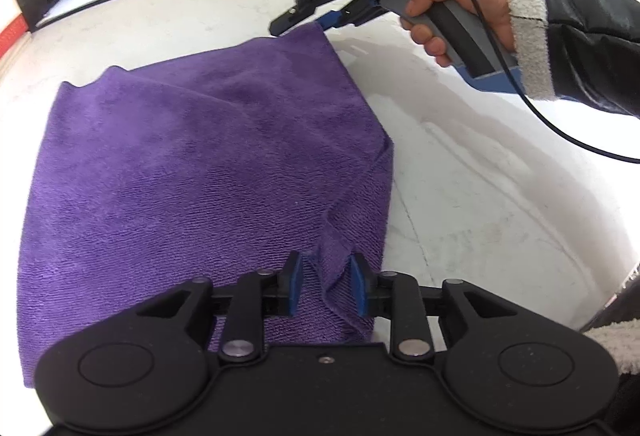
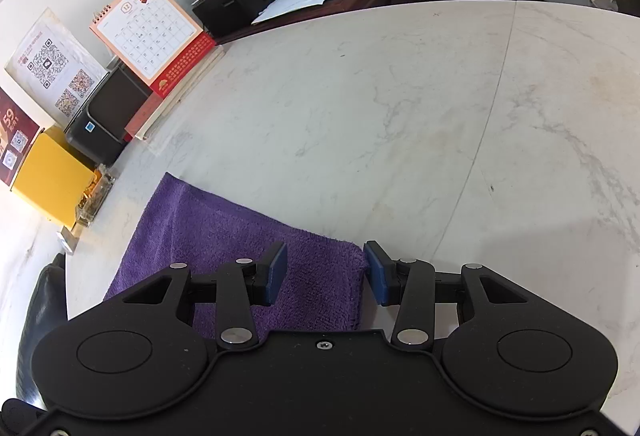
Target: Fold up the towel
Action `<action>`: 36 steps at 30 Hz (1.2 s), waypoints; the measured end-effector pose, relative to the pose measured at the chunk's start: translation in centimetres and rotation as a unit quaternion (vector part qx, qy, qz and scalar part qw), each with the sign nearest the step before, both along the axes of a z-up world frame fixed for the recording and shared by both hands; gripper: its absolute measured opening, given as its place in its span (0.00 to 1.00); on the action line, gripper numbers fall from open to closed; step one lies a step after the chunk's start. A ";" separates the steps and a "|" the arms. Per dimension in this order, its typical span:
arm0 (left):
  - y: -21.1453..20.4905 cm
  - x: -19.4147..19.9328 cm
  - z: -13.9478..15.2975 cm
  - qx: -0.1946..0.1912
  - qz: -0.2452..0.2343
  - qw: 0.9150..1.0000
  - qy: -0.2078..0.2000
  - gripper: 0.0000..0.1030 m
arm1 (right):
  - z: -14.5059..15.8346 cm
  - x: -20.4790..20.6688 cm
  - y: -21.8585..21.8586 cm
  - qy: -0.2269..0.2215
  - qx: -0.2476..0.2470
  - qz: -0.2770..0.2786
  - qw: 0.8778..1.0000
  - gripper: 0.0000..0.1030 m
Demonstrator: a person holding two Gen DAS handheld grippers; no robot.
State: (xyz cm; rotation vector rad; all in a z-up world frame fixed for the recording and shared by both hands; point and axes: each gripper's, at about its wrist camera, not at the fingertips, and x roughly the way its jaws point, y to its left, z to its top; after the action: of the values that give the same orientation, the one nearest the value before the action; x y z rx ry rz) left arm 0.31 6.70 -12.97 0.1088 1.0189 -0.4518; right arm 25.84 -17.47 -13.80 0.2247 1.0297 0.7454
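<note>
Both tongs released: left tongs straddle towel fold (untouched), right tongs gape over corner.

Black tool with blue pads; black sleeve, white fleece cuff.

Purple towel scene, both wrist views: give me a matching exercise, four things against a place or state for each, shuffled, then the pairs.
Things
1. purple towel
2. left gripper
3. right gripper
4. desk calendar

Places or states
A. jaws open over the towel's far corner
B. stands at the table's edge, by the wall
C. lies folded on the marble table
D. jaws open, a raised fold of cloth between them

Pairs: 1-C, 2-D, 3-A, 4-B
</note>
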 end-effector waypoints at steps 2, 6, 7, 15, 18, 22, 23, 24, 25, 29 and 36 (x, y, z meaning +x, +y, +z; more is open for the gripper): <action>-0.2 -0.1 0.0 -0.005 -0.009 1.000 0.003 0.29 | 0.0 0.0 0.0 0.001 0.000 0.001 1.000 0.40; -0.3 0.1 -0.2 -0.007 -0.007 1.000 0.004 0.30 | 0.0 0.1 0.1 0.001 0.000 0.003 1.000 0.40; -0.3 0.1 -0.2 -0.010 -0.006 1.000 0.005 0.30 | 0.0 0.2 0.1 0.002 0.001 0.003 1.000 0.40; -0.7 0.3 -0.3 -0.003 -0.012 1.000 -0.002 0.21 | 0.1 0.2 0.2 0.001 0.005 0.000 1.000 0.40; -0.8 0.3 -0.5 0.001 -0.013 1.000 0.001 0.14 | 0.4 0.3 -0.1 -0.007 0.013 -0.002 1.000 0.40; -0.8 0.1 -0.4 0.002 -0.019 1.000 0.002 0.12 | 1.4 0.4 -1.4 -0.016 0.028 -0.024 0.999 0.40; -0.8 0.1 -0.4 0.002 -0.020 1.000 0.002 0.11 | 1.6 0.4 -1.9 -0.018 0.032 -0.031 0.999 0.40; -0.8 0.1 -0.4 0.002 -0.020 1.000 0.003 0.11 | 1.7 0.4 -2.6 -0.016 0.037 -0.042 0.998 0.40; -0.8 0.0 -0.3 0.002 -0.020 1.000 0.003 0.11 | 1.9 0.3 -3.4 -0.015 0.042 -0.054 0.998 0.40; -0.6 -0.1 -0.4 0.000 -0.019 1.000 0.004 0.11 | 1.1 -0.1 -5.3 0.012 0.049 -0.079 0.996 0.41; -0.5 0.2 -0.4 -0.003 -0.015 1.000 0.007 0.11 | -0.9 -1.1 -4.4 0.033 0.036 -0.054 0.997 0.39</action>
State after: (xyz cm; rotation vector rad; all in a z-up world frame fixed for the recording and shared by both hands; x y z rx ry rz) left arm 0.47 6.21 -13.32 0.1156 1.0299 -0.4843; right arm 24.69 -21.89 -14.71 0.3671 1.0454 0.6805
